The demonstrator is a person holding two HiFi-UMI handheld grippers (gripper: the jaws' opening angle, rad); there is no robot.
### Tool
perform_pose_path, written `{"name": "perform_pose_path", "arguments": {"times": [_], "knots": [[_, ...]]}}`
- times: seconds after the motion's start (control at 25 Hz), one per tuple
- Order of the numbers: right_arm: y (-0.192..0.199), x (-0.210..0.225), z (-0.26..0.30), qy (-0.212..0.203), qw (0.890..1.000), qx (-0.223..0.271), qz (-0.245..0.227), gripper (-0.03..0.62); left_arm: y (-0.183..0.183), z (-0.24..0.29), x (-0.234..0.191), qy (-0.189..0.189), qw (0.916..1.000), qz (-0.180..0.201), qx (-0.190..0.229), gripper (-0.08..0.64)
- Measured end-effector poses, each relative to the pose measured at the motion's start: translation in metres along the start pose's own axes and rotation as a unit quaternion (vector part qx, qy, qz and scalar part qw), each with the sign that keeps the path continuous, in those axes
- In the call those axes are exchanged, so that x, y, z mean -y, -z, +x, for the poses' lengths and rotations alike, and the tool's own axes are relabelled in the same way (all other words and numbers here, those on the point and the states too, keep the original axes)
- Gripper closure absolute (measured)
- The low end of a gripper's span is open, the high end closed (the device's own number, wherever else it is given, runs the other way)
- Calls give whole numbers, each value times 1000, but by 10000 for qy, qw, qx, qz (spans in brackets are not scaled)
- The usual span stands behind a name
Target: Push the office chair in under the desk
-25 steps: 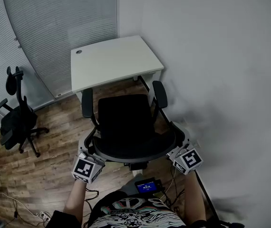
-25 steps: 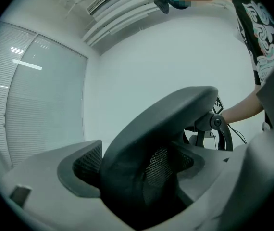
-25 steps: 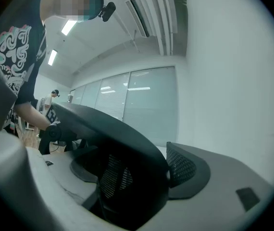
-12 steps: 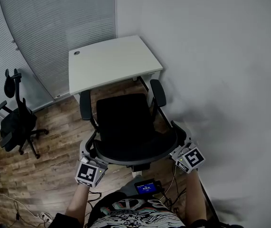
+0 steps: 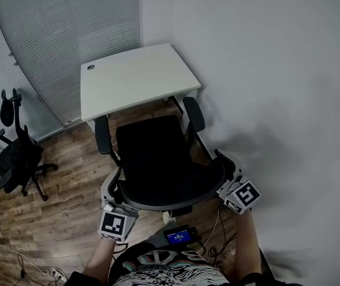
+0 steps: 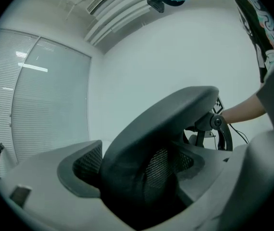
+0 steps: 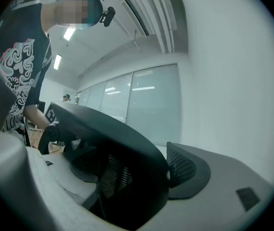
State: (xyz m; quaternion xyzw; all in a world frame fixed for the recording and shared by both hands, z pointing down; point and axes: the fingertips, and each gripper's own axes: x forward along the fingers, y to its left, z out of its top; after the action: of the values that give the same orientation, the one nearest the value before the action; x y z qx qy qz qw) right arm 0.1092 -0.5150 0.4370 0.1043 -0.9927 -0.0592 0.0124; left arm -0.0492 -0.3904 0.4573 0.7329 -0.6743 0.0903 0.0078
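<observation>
Left gripper [image 5: 114, 206] and right gripper [image 5: 227, 188] each clench the office chair [image 5: 155, 159] backrest rim, to steer it squarely under the tabletop [image 5: 135, 79]

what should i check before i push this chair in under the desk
1. left gripper shut on the office chair backrest rim: ok
2. right gripper shut on the same rim: ok
3. office chair faces the desk opening: ok
4. armrests fit under the desktop: cannot tell
5. second chair stands apart on the left: ok
</observation>
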Motion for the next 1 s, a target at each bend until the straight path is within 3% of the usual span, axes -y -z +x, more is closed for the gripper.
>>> {"name": "perform_pose_path", "arguments": {"times": [1.0], "knots": [[4,26,-8,-207,9996,189,-18,227,1,20,18,-1,9996,-180,-204,146]]}}
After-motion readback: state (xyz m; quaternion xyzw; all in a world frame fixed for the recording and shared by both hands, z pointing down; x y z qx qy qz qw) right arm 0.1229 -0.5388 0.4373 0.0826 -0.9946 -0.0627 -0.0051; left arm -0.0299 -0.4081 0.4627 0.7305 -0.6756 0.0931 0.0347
